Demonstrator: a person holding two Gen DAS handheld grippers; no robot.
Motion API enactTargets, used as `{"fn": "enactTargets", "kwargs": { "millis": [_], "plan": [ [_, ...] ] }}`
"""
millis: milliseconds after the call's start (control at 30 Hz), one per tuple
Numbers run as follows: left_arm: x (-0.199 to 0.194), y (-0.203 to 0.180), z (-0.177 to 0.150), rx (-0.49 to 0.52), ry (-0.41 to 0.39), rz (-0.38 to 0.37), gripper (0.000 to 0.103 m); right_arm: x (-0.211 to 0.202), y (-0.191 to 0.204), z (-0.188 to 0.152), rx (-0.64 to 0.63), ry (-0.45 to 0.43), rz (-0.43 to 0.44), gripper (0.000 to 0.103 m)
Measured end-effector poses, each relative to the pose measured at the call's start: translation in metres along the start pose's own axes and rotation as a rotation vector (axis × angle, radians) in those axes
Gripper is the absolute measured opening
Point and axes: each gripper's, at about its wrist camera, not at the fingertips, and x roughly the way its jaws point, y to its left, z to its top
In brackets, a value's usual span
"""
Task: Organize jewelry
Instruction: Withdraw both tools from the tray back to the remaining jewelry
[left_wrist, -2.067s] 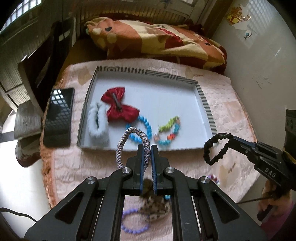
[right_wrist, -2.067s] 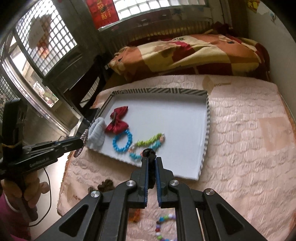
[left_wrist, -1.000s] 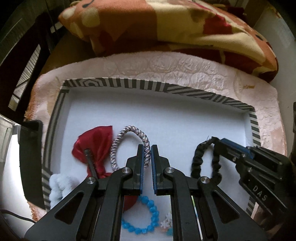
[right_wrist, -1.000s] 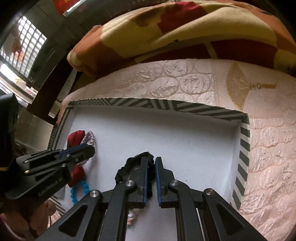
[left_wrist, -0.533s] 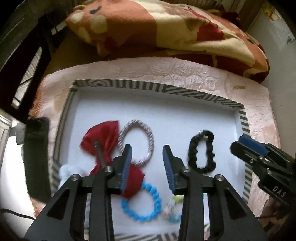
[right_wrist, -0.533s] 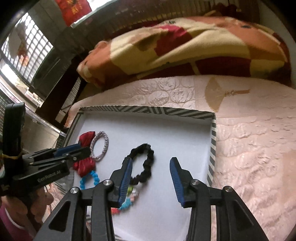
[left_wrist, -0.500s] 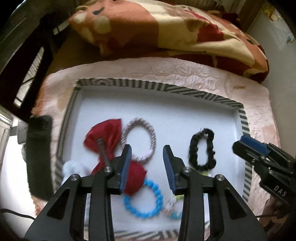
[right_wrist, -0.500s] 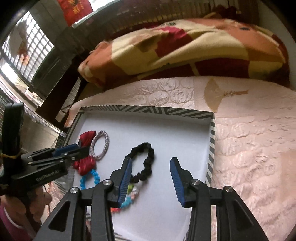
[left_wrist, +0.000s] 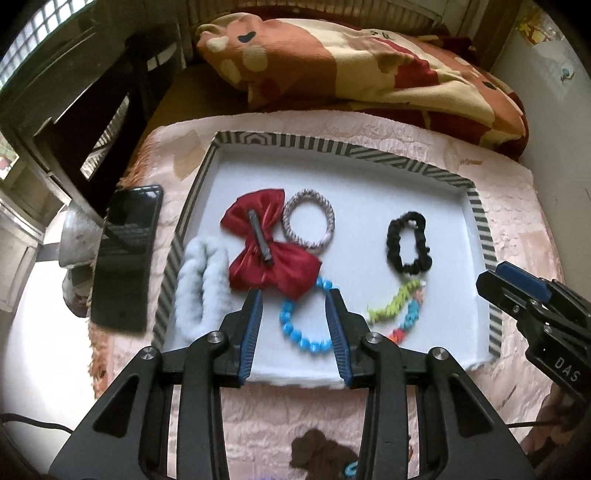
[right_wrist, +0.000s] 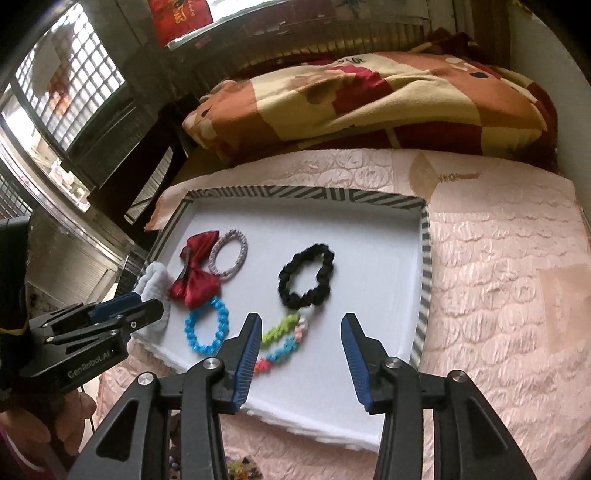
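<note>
A flat white tray with a black-and-white striped rim (left_wrist: 480, 225) is laid on a pink quilted bed cover (right_wrist: 498, 280). All places here are given from this tray.

Inside the tray, near its left side, a shiny red cloth bow with a dark clip (left_wrist: 269, 247) is seen. A fluffy pale blue hair band (left_wrist: 199, 288) is laid just left of the bow, against the left rim. A round speckled braided hair tie (left_wrist: 309, 223) is touching the bow's right edge. A bright blue bead bracelet (left_wrist: 303, 325) is laid near the front edge, and a bead string of green, blue and orange (left_wrist: 400, 310) is beside it. A black ruffled hair tie (left_wrist: 408, 242) is laid alone toward the right side.

The left tongs (left_wrist: 293, 332) are held over the front edge, spread apart, with nothing pinched. The right tongs (right_wrist: 299, 354) are also spread apart and empty, over the front right part.

A black phone (left_wrist: 125, 254) is laid on the bed cover just outside the left rim. A folded blanket in orange, cream and red (left_wrist: 369, 66) is piled behind the far rim.
</note>
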Motion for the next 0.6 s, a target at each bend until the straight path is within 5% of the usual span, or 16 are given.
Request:
{"fn": "enactTargets", "kwargs": {
  "millis": [600],
  "plan": [
    [-0.046,0.021,-0.063,0.015,-0.054,0.046,0.035,-0.036,0.043,-0.063,0.010,-0.029,-0.039,0.053]
  ]
}}
